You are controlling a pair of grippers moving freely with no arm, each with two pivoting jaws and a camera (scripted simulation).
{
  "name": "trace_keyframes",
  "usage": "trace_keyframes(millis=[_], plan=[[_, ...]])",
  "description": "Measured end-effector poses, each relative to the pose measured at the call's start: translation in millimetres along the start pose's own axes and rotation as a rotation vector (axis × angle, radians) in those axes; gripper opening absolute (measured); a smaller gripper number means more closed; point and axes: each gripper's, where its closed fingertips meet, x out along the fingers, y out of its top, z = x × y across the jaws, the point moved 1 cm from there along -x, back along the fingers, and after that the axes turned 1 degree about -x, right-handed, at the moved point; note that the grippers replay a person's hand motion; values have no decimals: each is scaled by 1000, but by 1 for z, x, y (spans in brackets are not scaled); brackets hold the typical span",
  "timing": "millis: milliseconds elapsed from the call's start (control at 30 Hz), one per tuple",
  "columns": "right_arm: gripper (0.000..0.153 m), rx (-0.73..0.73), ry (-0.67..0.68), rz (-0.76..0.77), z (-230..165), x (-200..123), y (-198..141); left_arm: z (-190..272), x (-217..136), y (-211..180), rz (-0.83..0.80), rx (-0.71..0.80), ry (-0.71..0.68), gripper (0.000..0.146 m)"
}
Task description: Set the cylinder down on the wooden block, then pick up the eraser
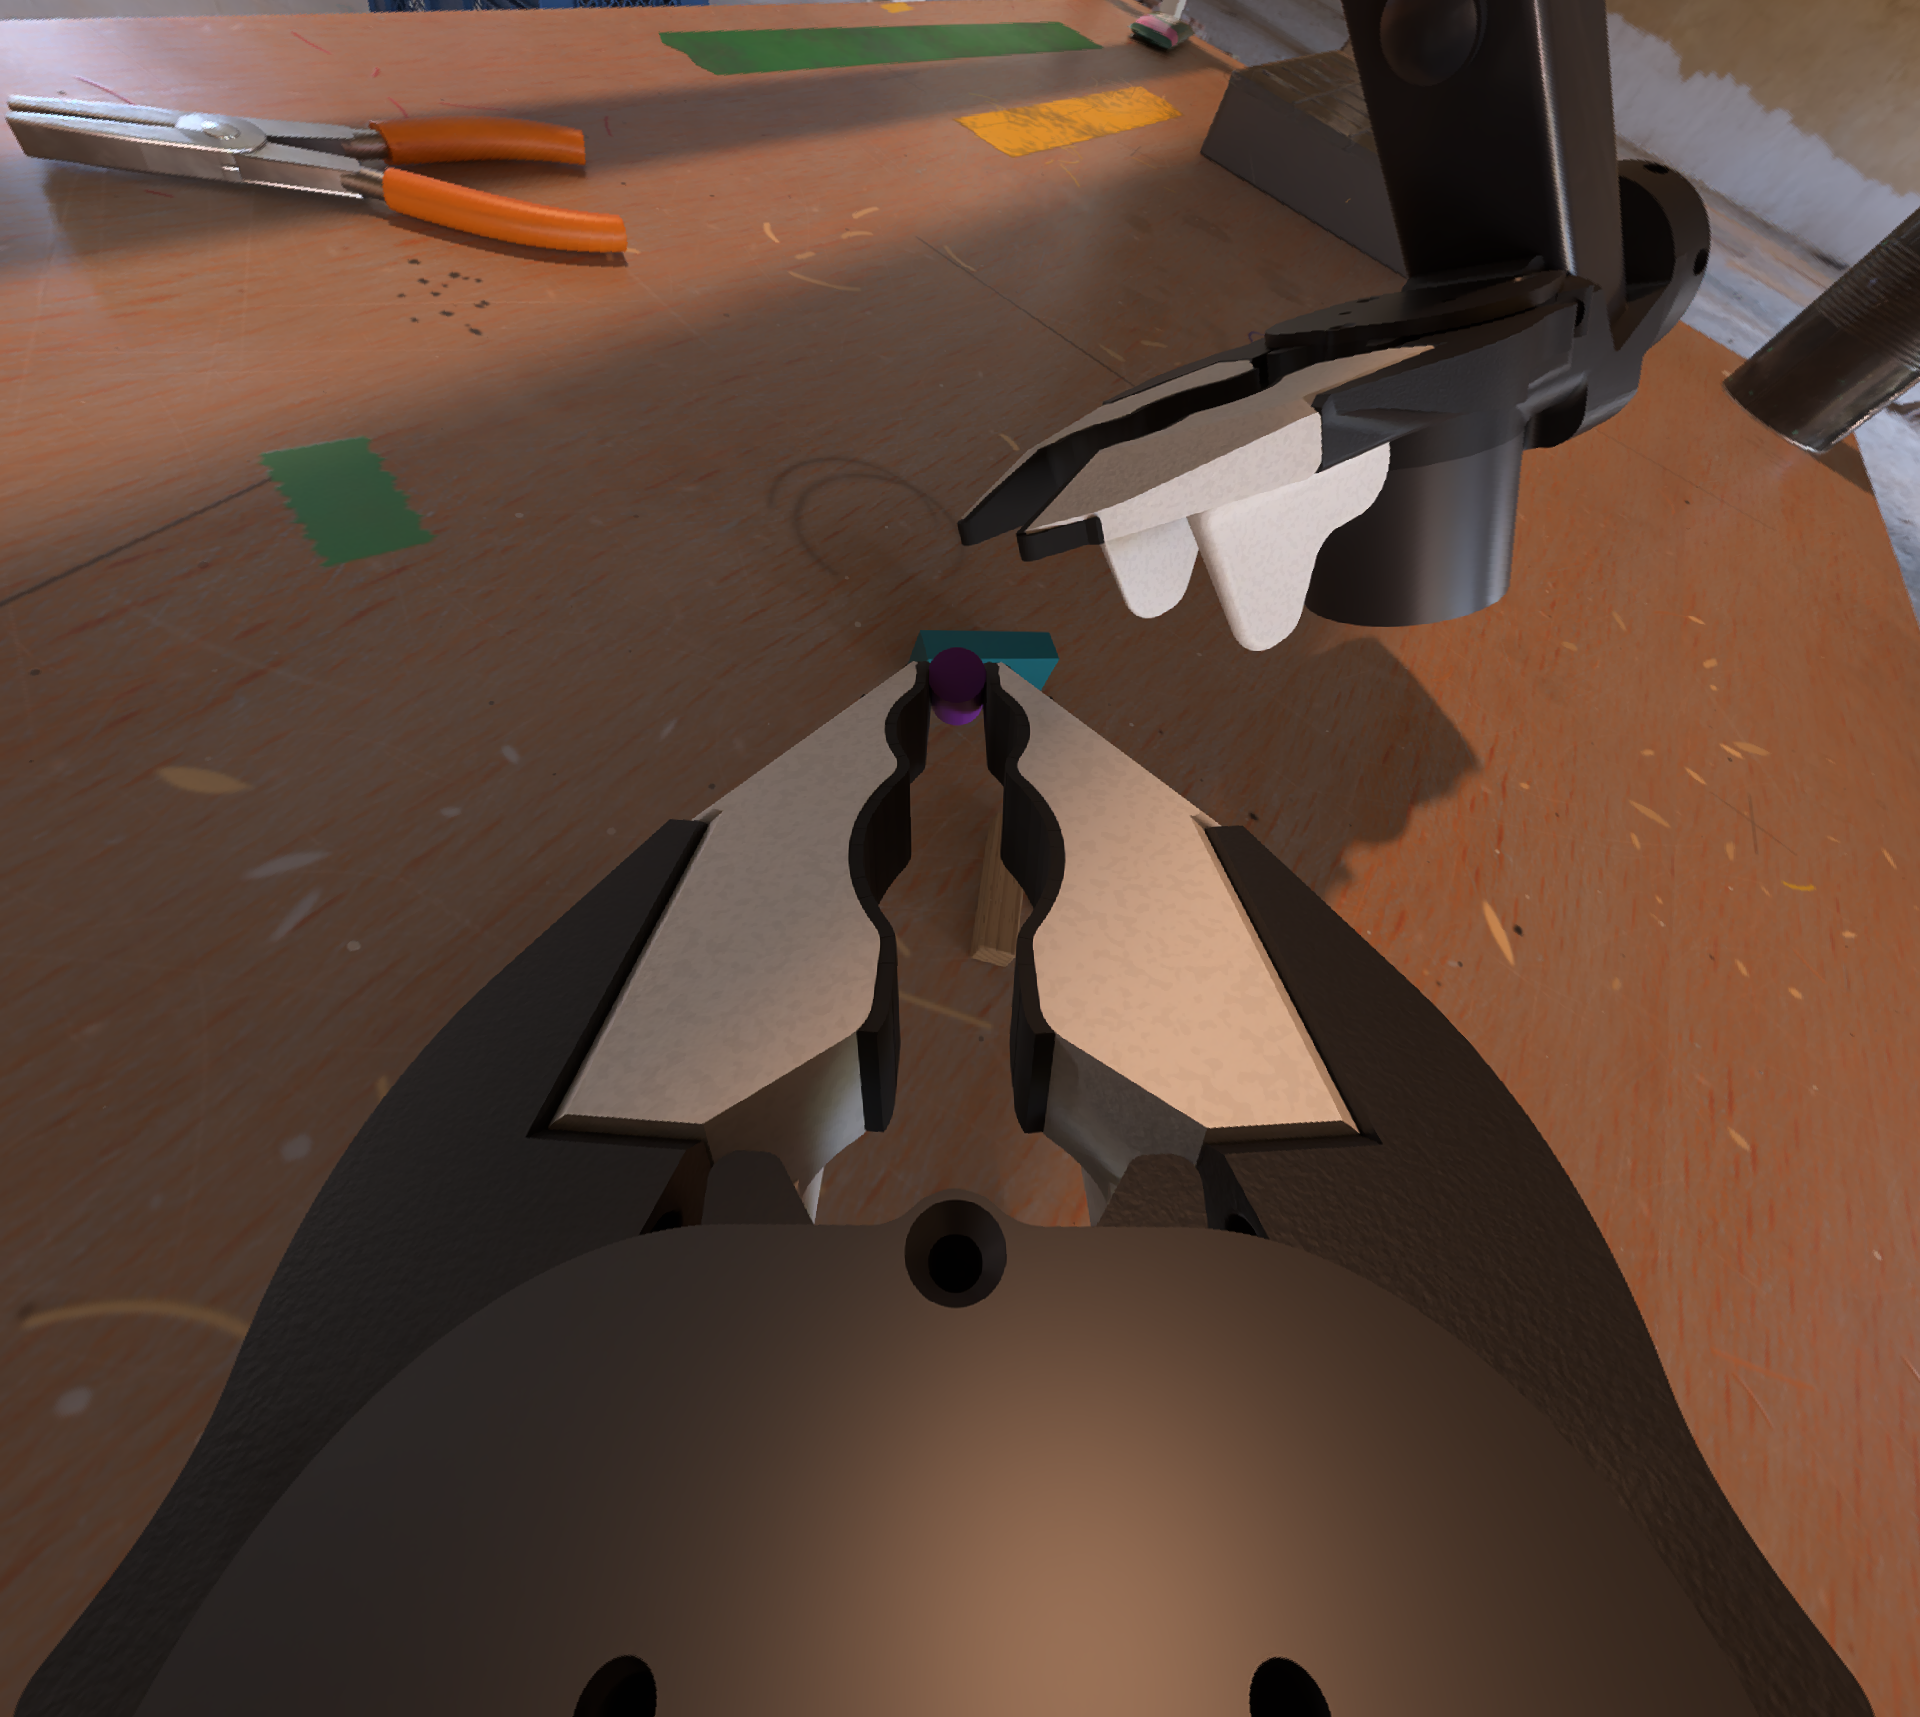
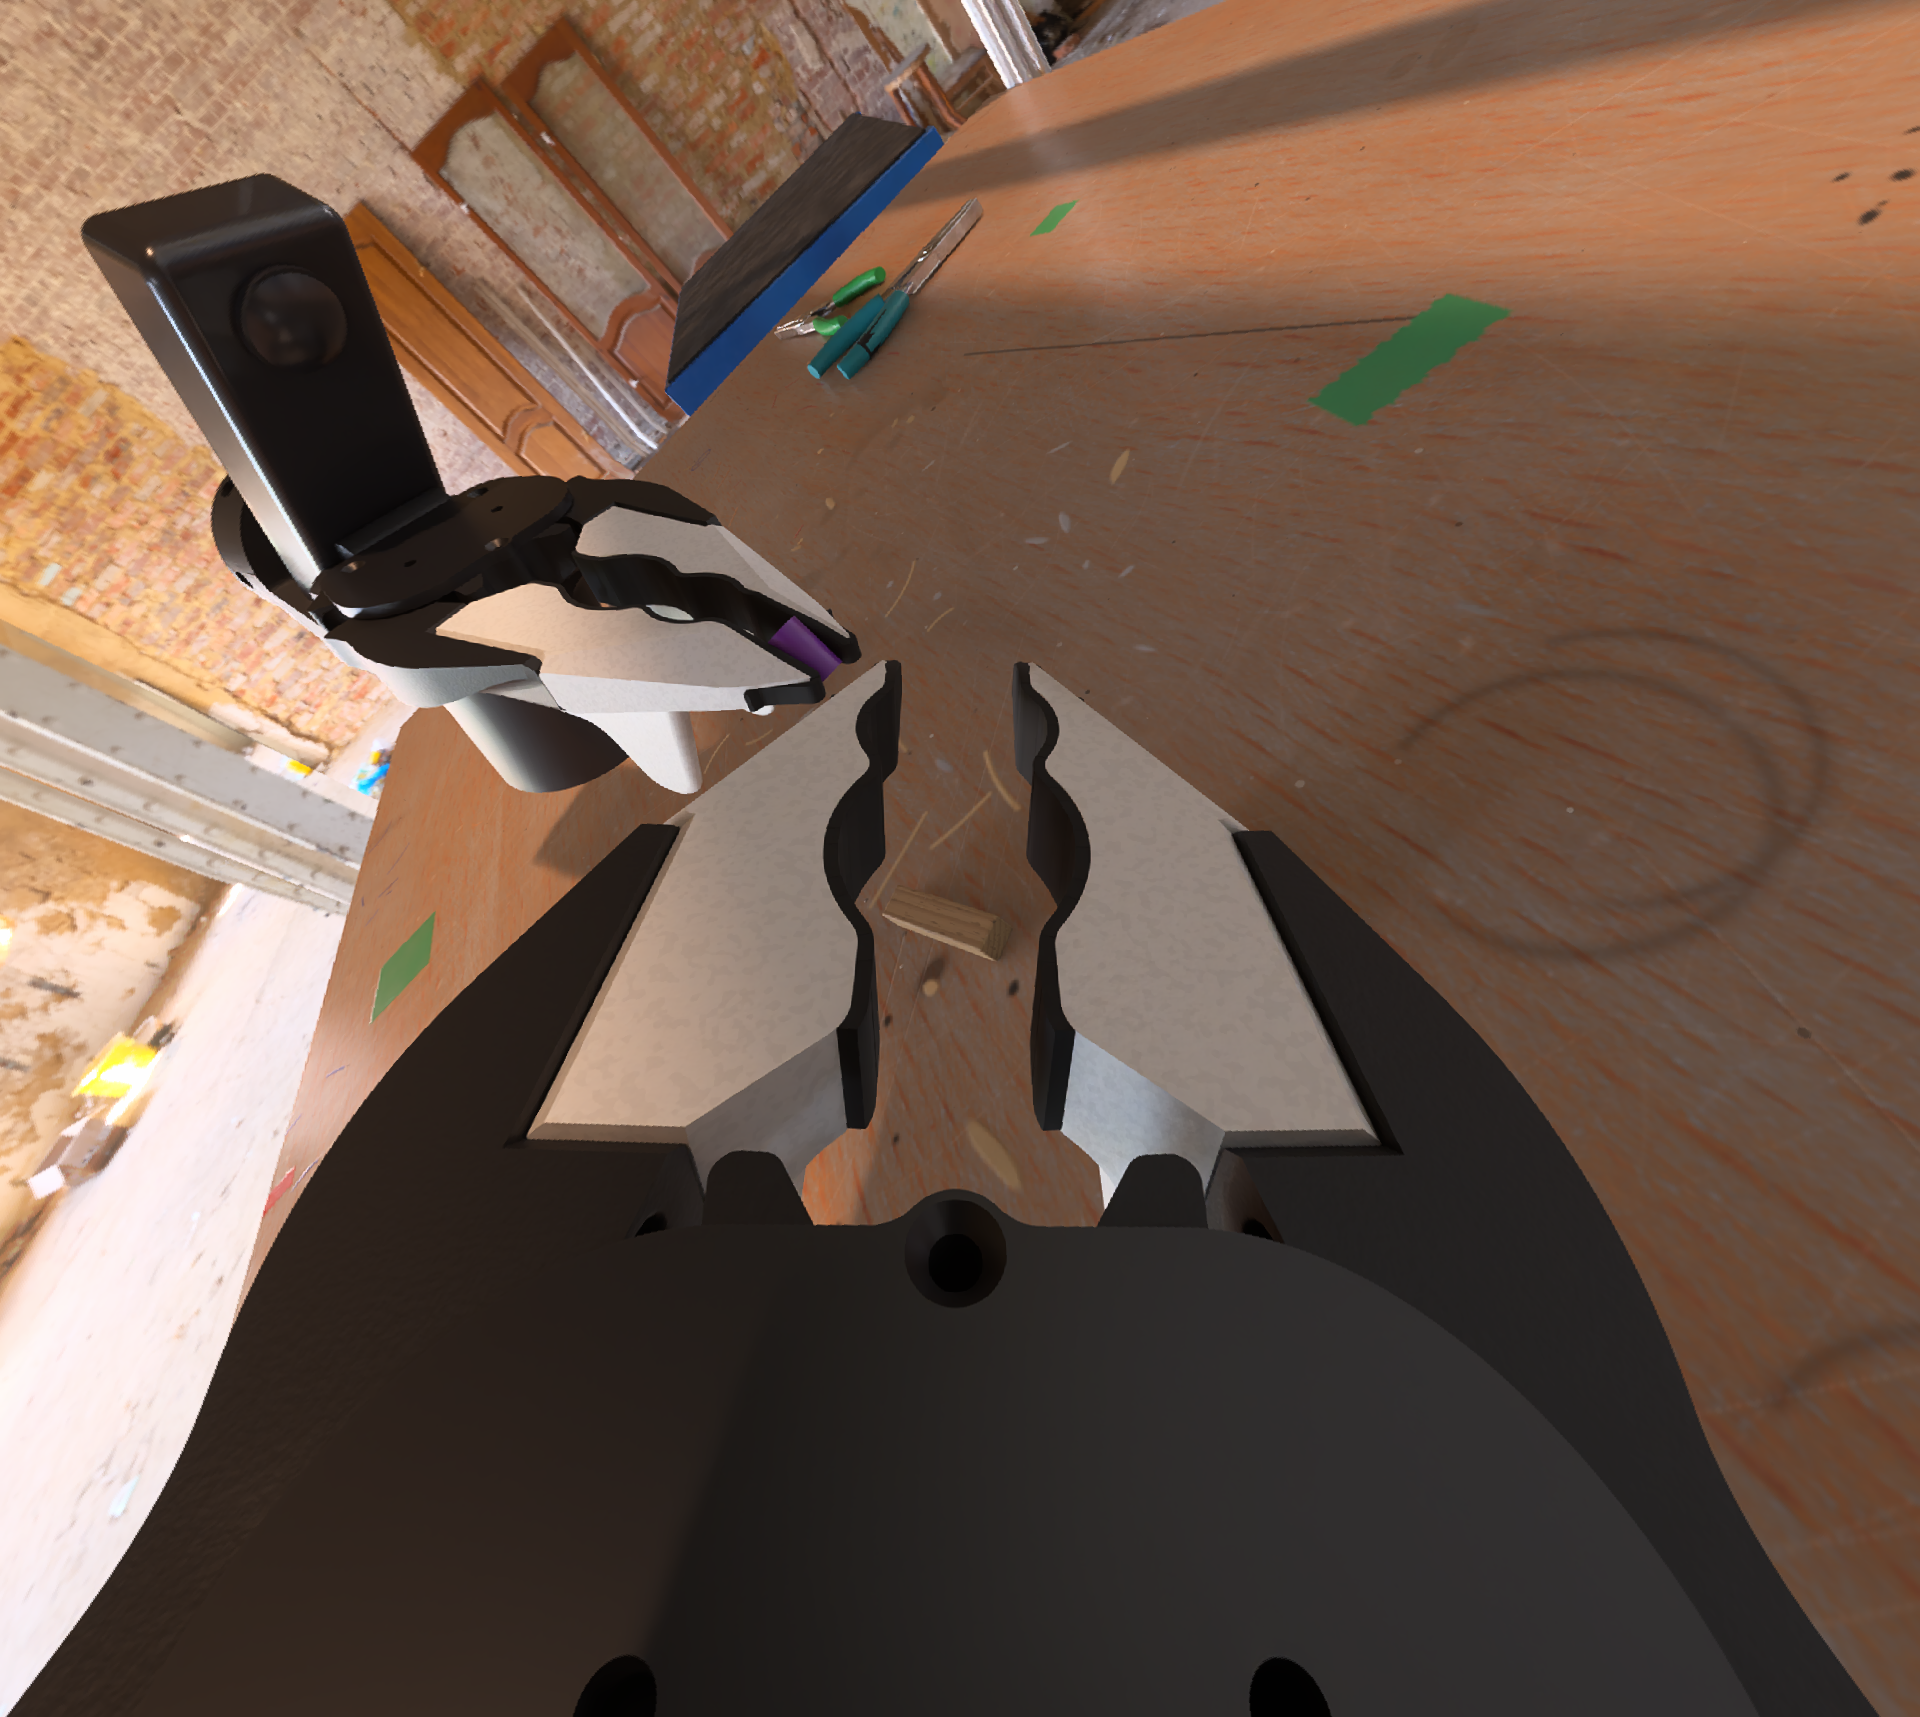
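My left gripper (image 1: 956,678) is shut on a small purple cylinder (image 1: 956,703) and holds it above the table. The wooden block (image 1: 995,914) lies on the table below, seen between the left fingers. A teal block (image 1: 1013,649) lies just beyond the cylinder. My right gripper (image 2: 958,680) is open and empty, hovering over the wooden block (image 2: 945,924). In the right wrist view the left gripper (image 2: 805,675) is at the left with the cylinder (image 2: 805,641) in its tips. The right gripper (image 1: 997,533) shows at the upper right of the left wrist view.
Orange-handled pliers (image 1: 416,171) lie at the far left. A small pink and green object (image 1: 1158,31) sits at the far table edge. A dark wedge (image 1: 1299,129) stands behind the right gripper. Green-handled tools (image 2: 862,327) lie by a dark slab (image 2: 800,254).
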Motion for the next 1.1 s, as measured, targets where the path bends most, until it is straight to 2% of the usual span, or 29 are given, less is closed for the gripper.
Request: trace_keyframes(millis=[1100], plan=[[21, 10, 7, -6, -1, 2, -1, 0, 0, 0, 0, -6, -5, 9]])
